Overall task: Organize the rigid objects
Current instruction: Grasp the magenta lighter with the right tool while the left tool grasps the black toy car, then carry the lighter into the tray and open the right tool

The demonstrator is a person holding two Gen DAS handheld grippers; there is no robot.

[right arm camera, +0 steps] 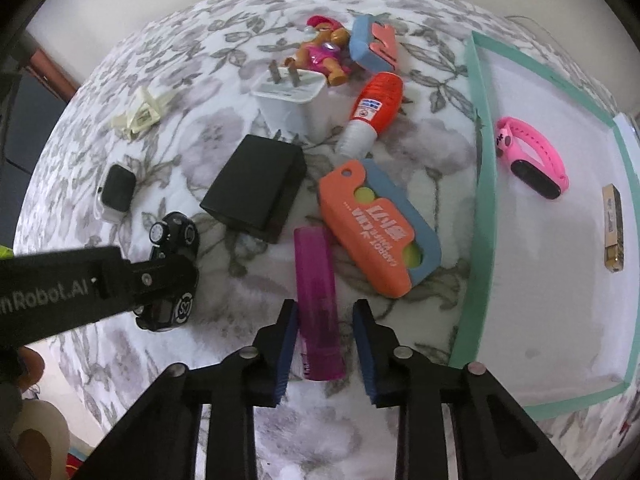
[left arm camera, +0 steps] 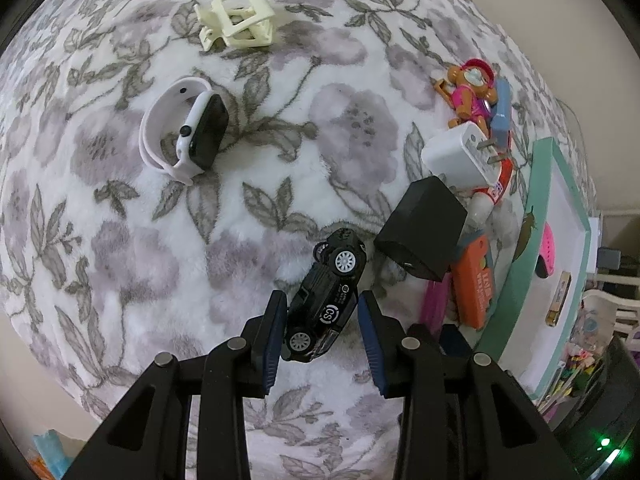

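A black toy car [left arm camera: 326, 296] lies on its side on the floral blanket, between the open fingers of my left gripper [left arm camera: 322, 316]; the pads stand either side of it without clamping. The car [right arm camera: 172, 272] also shows in the right wrist view, partly hidden by the left gripper's arm. A purple translucent lighter [right arm camera: 318, 300] lies between the open fingers of my right gripper [right arm camera: 326, 320]. A teal-rimmed white tray [right arm camera: 478, 184] at the right holds a pink fitness band [right arm camera: 532, 156] and a small brown stick [right arm camera: 612, 228].
On the blanket lie a black charger block [right arm camera: 256, 188], a white plug adapter [right arm camera: 290, 100], an orange carrot knife toy [right arm camera: 376, 232], an orange-capped glue tube [right arm camera: 372, 112], a pink figurine [right arm camera: 324, 50], a white smartwatch [left arm camera: 188, 128] and a cream hair clip [left arm camera: 236, 16].
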